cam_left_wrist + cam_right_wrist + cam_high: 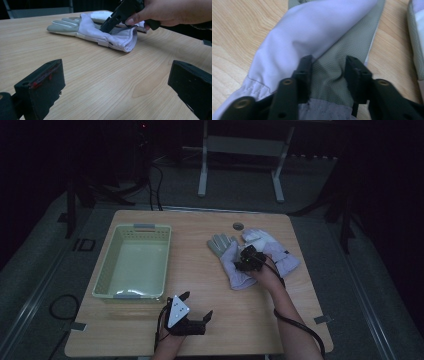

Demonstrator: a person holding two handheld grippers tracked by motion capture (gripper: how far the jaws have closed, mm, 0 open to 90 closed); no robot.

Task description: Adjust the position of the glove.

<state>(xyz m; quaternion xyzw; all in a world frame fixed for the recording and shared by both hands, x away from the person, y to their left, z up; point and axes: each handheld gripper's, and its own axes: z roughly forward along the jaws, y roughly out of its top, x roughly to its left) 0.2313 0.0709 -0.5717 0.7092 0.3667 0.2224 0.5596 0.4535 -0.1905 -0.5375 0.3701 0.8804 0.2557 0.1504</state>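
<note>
The table (pixel 150 330) is pale wood with rounded corners and stands in a dark room on grey floor; a white metal frame (pixel 240 150) stands beyond its far edge, and a small round grommet (pixel 238 226) sits near that edge. On the table there are two gloves and one pale green basket (pixel 107 270). Two grippers work above it.

The right gripper (pixel 328 72) is lowered onto the nearer glove (pixel 312 32), its jaws partly closed with a ridge of the glove's grey textured fabric bunched between them, the lilac cuff just left of the left jaw. The second glove (pixel 272 251) lies just beyond and to the right of those jaws.

The left gripper (pixel 116 82) rests low over bare wood, jaws wide apart with nothing between them; the gloves lie well ahead of them, the basket off to their left.
</note>
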